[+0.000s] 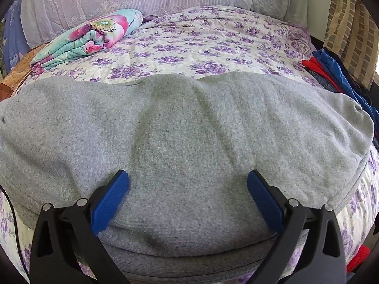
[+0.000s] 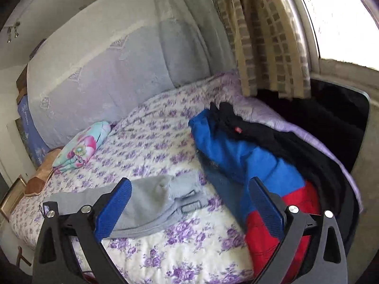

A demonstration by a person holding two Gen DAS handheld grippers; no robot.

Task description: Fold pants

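Note:
Grey sweatpants (image 1: 189,130) lie flat across the near part of the bed and fill most of the left wrist view, with a doubled edge at the front. My left gripper (image 1: 188,175) hovers just over the cloth, its blue pads wide apart and nothing pinched between them. In the right wrist view the same grey pants (image 2: 151,201) show at lower left, waistband end toward the middle. My right gripper (image 2: 190,181) is open and empty above the bedspread, between the pants and a clothes pile. That view is slightly blurred.
The bed has a purple-flowered bedspread (image 2: 154,137). A pile of blue (image 2: 236,151), red (image 2: 267,236) and black (image 2: 284,137) clothes lies at the bed's right edge. A folded floral blanket (image 1: 87,40) sits far left. A checked curtain (image 2: 260,35) hangs beyond.

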